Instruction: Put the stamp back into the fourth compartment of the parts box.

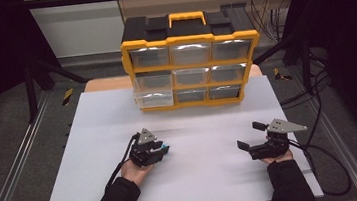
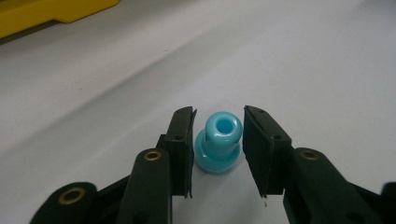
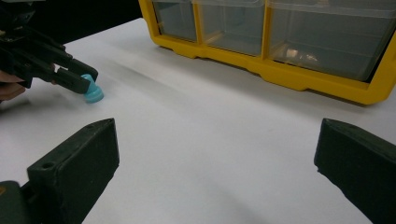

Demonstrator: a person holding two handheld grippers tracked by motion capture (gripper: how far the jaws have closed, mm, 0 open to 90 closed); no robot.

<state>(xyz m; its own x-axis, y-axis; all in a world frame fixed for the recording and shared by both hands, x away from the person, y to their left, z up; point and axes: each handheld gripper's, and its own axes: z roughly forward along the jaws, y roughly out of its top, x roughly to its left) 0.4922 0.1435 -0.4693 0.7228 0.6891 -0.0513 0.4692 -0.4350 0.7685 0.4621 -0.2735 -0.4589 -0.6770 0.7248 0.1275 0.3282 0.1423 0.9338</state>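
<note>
On the white counter (image 1: 194, 129), near-left: left claw (image 1: 164, 149) sits low with its jaws either side of a small light-blue bead-like piece (image 2: 218, 142). Left gripper view shows the piece standing upright on the counter, hole facing up, a narrow gap at each pad, so the jaws are parted around it, not clamped. Right gripper view has the same blue piece at the far left, at the tip of the left claw, resting on the counter.

Near-right: right claw (image 1: 249, 142) is released, jaws spread wide with nothing between them, pointing left across the counter. It is well apart from the left claw.

Far centre: yellow-and-black drawer organizer (image 1: 190, 61) stands upright at the counter's far edge, three rows of three clear drawers, yellow handle on top. Left-column drawers in the middle and bottom rows stick out slightly toward the near side. Drawer contents too blurred to tell.
</note>
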